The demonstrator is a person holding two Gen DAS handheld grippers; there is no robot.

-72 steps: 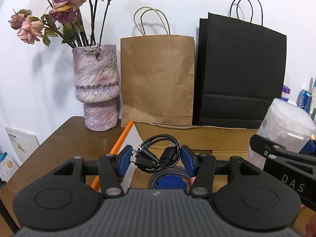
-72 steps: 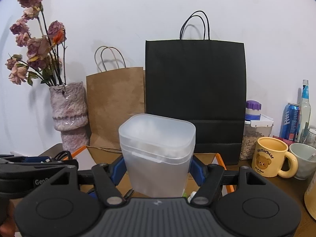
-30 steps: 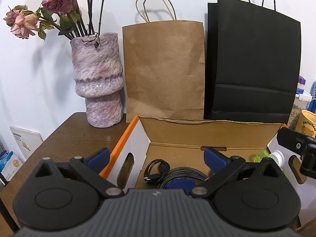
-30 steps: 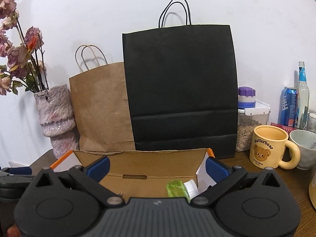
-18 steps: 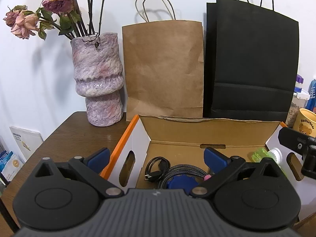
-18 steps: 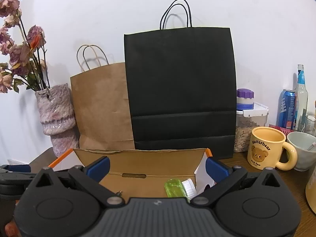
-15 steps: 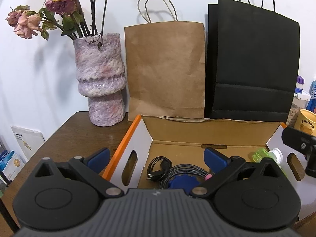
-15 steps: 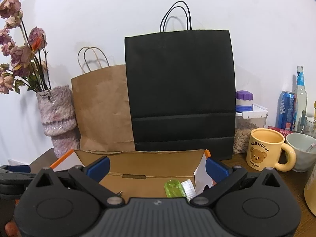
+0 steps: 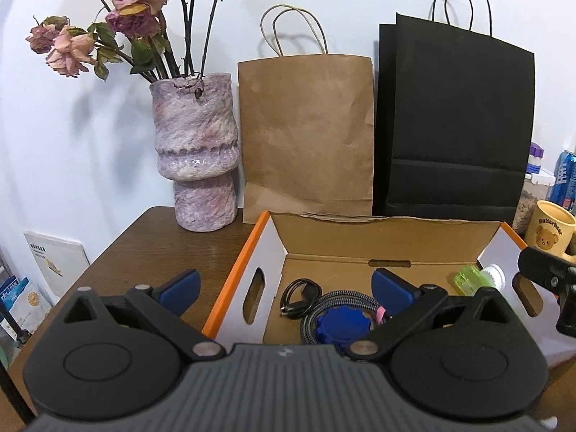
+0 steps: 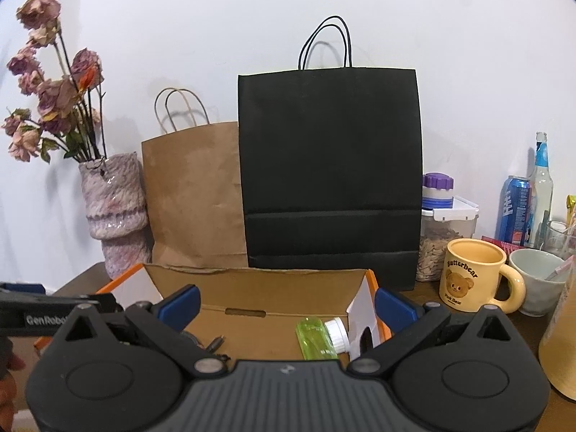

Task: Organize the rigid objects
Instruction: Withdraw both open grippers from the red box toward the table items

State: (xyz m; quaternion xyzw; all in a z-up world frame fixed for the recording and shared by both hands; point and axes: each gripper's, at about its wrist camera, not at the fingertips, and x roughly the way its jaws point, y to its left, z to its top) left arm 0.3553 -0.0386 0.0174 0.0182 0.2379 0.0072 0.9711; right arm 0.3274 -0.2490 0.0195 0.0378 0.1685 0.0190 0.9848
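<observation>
I read "Butterbear" on the yellow mug, with a bear face under it and small print I take for "Pink Bear". The black body of the left tongs shows at the left edge of my right camera, lettered "GenRobo" before my own rig cuts the word off. The blue can carries white lettering I cannot make out, and the booklet beside the surface has print too small to read.

My left tongs are spread wide and hold nothing; so are my right tongs, both sets of blue pads standing well apart over the open cardboard box. The box sits on the surface in front of the brown paper bag and the black paper bag.

Inside the box, toward its left, I see a black cable coiled beside a braided cable with a blue knob-like piece lying on it — my rig hides their lower part. A pink bit by my left camera's right pad is too small to name. A green bottle with a white cap lies on its side at the right end, partly hidden.

The vase of dried roses stands at the back left.
</observation>
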